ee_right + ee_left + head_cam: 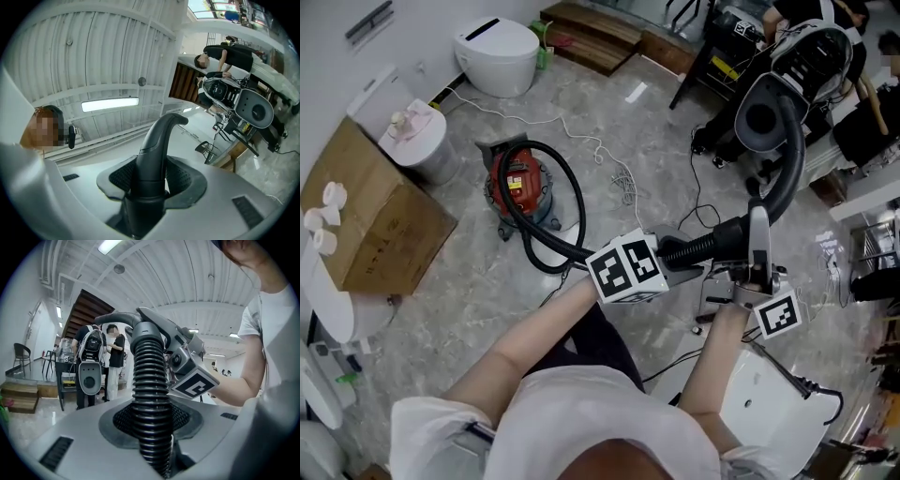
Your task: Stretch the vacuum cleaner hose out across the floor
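A red vacuum cleaner stands on the marble floor. Its black hose loops from the canister up to my hands. My left gripper is shut on the ribbed end of the hose, which runs straight up between its jaws. My right gripper is shut on the smooth curved handle tube just beyond; that tube arcs upward. In the left gripper view the right gripper's marker cube sits close beside the hose. Both grippers are held well above the floor.
At the left lie a cardboard box, a white bin and a toilet. A thin white cable trails over the floor. Wooden steps and a black stand with equipment are at the back; a white appliance is at my feet.
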### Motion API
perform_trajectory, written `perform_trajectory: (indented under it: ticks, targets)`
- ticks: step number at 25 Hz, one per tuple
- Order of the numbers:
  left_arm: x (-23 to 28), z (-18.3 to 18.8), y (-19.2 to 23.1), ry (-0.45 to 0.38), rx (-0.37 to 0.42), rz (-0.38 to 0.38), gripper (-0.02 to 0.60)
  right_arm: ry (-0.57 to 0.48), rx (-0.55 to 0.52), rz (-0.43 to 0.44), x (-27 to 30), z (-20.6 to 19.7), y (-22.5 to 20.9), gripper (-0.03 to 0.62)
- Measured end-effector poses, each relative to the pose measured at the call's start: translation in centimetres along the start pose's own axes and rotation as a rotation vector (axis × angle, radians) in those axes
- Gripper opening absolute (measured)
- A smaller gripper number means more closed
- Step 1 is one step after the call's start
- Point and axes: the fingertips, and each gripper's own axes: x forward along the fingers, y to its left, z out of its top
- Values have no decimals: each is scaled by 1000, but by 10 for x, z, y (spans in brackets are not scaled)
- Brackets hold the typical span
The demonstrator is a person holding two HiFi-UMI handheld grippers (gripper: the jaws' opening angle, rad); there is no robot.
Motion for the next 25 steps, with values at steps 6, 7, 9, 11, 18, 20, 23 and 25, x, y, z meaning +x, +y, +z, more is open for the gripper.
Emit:
perform_trajectory:
  ticks: [6,7,9,11,18,20,23,25]
  targets:
    - [30,-4,-26,-20,-47,-72,146,7,-19,-45,-29,14,-9,189]
    - [32,-8,-30,-22,-59,-80,146,11,-13,-53,-33,12,-10,189]
    - [32,-17,-37,-22,-73,-83,146,19,-5,-64,-40,5,-10,189]
    - [27,-24,-42,-17,-73,-78,146,26,-6,-68,-45,-3,-6,189]
    - [1,-41,-64,3,-60,-84,146,49,-10,-80,-56,-28,19,189]
    - [-6,-48,-73,8,-66,-85,146,54,-3,-90,-61,-36,25,187]
    - [-19,-60,-87,18,-63,-90,146,45,6,-107,-74,-51,36,188]
    - [-27,-69,-97,22,-60,-95,146,44,9,-113,-81,-61,44,188]
